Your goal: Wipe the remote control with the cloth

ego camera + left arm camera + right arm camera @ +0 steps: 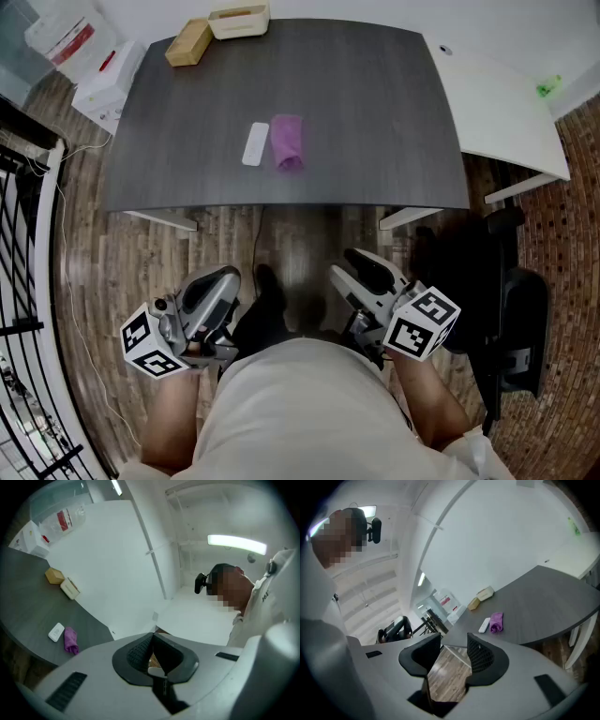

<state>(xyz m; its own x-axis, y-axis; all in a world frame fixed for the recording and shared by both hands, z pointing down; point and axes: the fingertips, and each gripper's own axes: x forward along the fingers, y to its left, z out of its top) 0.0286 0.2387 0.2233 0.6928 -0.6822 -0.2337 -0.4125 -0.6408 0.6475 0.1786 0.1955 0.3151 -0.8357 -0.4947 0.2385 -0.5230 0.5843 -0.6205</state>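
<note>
Waiting back, nothing grabbed yet.
Left gripper (pixel 152 645) closed, right gripper (pixel 453 656) parted, both empty; cloth (pixel 287 142) beside remote (pixel 255 143), well ahead.

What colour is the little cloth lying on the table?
Purple: the small crumpled cloth shows best in the head view, beside the white remote control.

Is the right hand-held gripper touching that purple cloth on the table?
Apart. The head view shows the right hand-held gripper close to the person's body, short of the table, while the purple cloth lies in the middle of it.
</note>
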